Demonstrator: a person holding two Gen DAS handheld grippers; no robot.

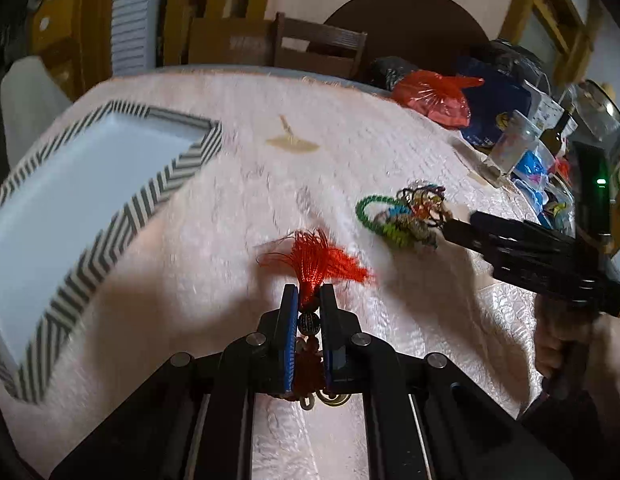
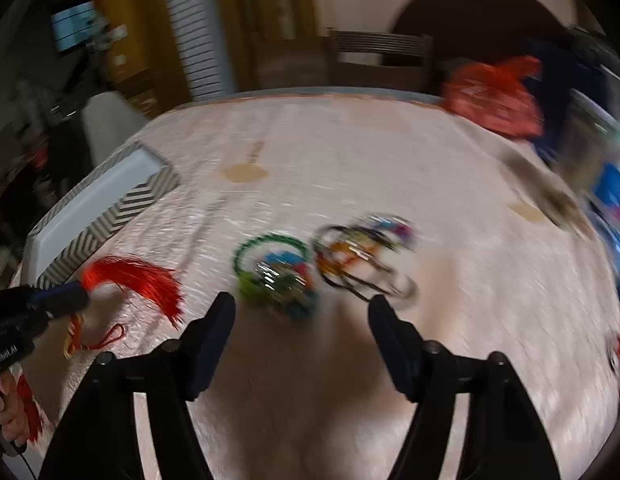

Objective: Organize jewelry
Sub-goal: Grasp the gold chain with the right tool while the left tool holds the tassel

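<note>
My left gripper (image 1: 309,292) is shut on a red tassel ornament (image 1: 315,258); its dark bead and red knot sit between the blue pads and the tassel fans out past the tips. The right wrist view shows this tassel (image 2: 142,276) at lower left, hanging from the left gripper (image 2: 76,294). A pile of colourful bracelets (image 2: 278,276) with a green coil lies on the pink tablecloth, bangles (image 2: 361,256) beside it. My right gripper (image 2: 302,312) is open just short of the pile, nothing pressed between its fingers. In the left wrist view it (image 1: 453,226) reaches the bracelets (image 1: 405,216) from the right.
A white tray with a chevron-striped rim (image 1: 178,168) lies at the left of the table, also visible as the tray (image 2: 126,204). A red plastic bag (image 1: 433,96), a blue bag and clear containers (image 1: 513,140) crowd the far right. A wooden chair (image 1: 321,46) stands behind the table.
</note>
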